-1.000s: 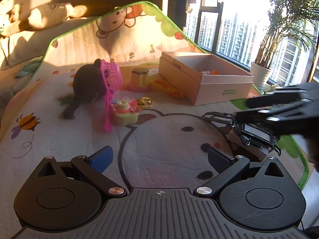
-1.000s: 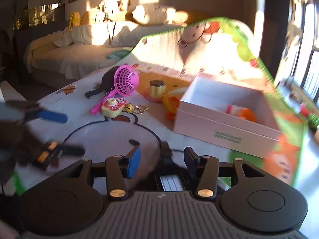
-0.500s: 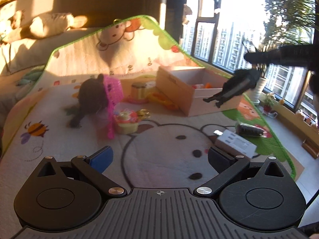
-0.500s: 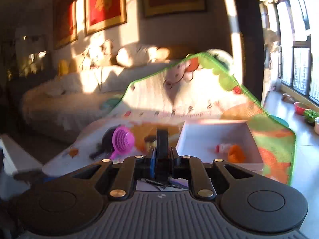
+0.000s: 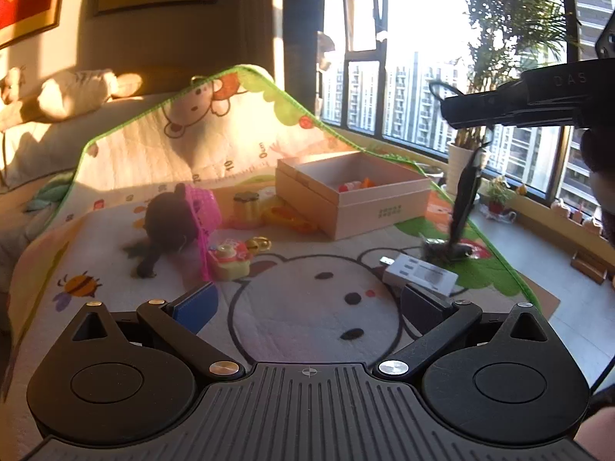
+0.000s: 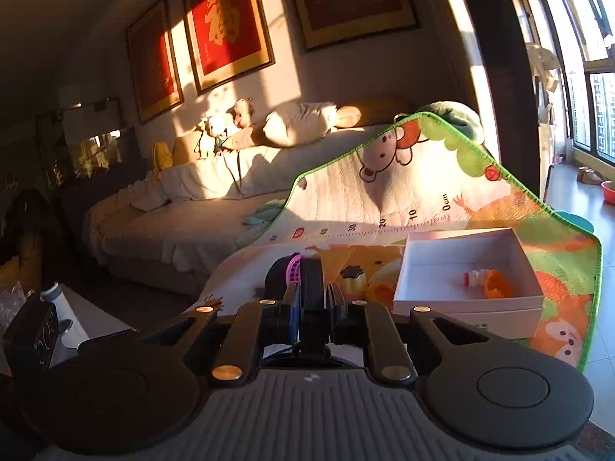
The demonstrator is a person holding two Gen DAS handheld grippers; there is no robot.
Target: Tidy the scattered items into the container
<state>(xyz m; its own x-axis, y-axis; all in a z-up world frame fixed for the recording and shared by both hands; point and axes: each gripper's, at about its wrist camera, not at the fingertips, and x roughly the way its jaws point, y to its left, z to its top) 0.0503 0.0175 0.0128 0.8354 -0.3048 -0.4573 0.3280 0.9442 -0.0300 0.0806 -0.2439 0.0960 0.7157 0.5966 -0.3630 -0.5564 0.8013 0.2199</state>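
Black strap [image 6: 312, 288] pinched in right hand-held gripper [image 6: 313, 307], above mat [image 6: 423, 192]

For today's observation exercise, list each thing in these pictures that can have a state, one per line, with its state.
Right tool: shut on a flat black item, lifted off the mat.
Black item: hanging from the right tool.
Left tool: open, holding nothing.
Box: open, two small toys inside.
Pink basket: tipped on its side.
White device: lying flat on mat.

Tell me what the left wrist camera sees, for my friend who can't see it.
The right gripper holds a dangling black strap above a play mat. Toys lie beside an open box, and the left gripper waits with jaws open.
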